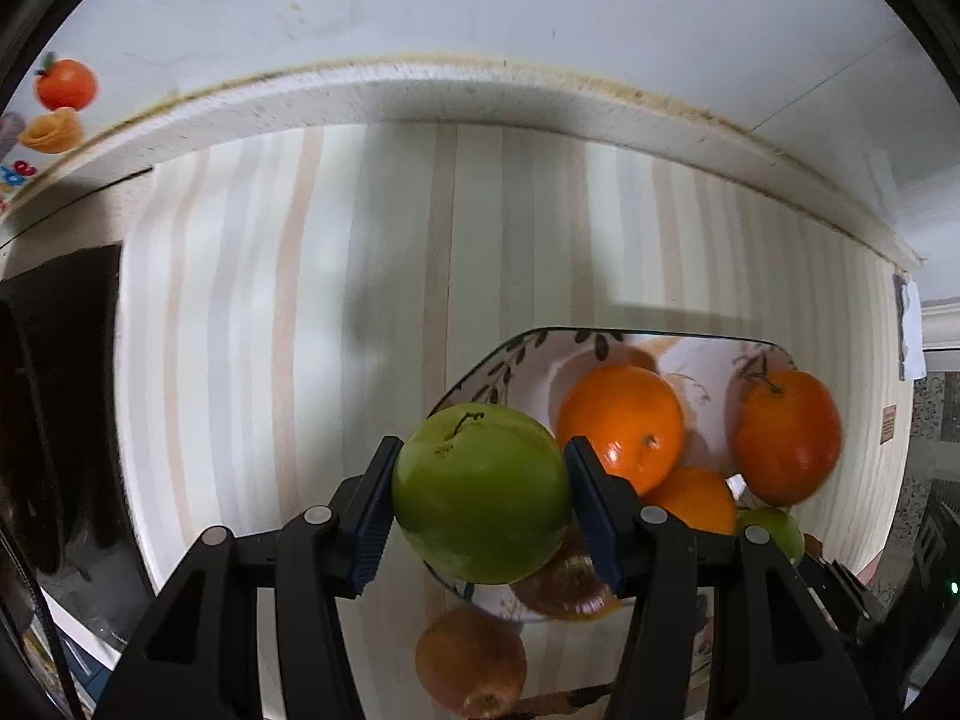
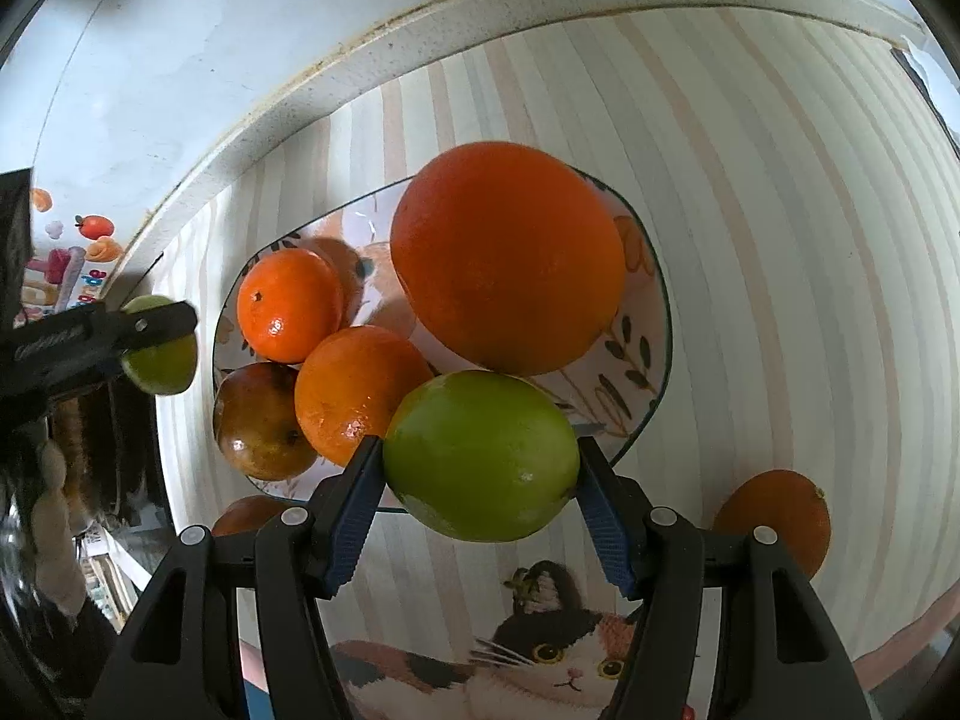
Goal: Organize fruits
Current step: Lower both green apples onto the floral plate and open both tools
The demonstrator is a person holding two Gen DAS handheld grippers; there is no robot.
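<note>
Fruits crowded the plate (image 2: pixel 651 324): three oranges (image 2: pixel 507 258), one brownish fruit (image 2: pixel 258 420). Left gripper (image 1: pixel 480 498) pinched a green apple (image 1: pixel 480 492); right gripper (image 2: pixel 480 468) pinched a green fruit (image 2: pixel 480 456).

green apple (image 1: pixel 480 492) in left gripper (image 1: pixel 480 513)

Very little lettering shows. In the left wrist view, colourful rounded letters (image 1: pixel 17 177) stand on the wall sticker beyond the desk's far left corner, below a printed orange; only "e" and part of a "d" or "o" can be made out. The right wrist view shows the same sticker letters (image 2: pixel 90 288), roughly "de", not a whole word. A small brown sign (image 1: pixel 888 422) stands off the desk's right edge, its print too small to read. Pale embossed marking on the other gripper's black arm (image 2: pixel 51 341) is illegible.
</note>
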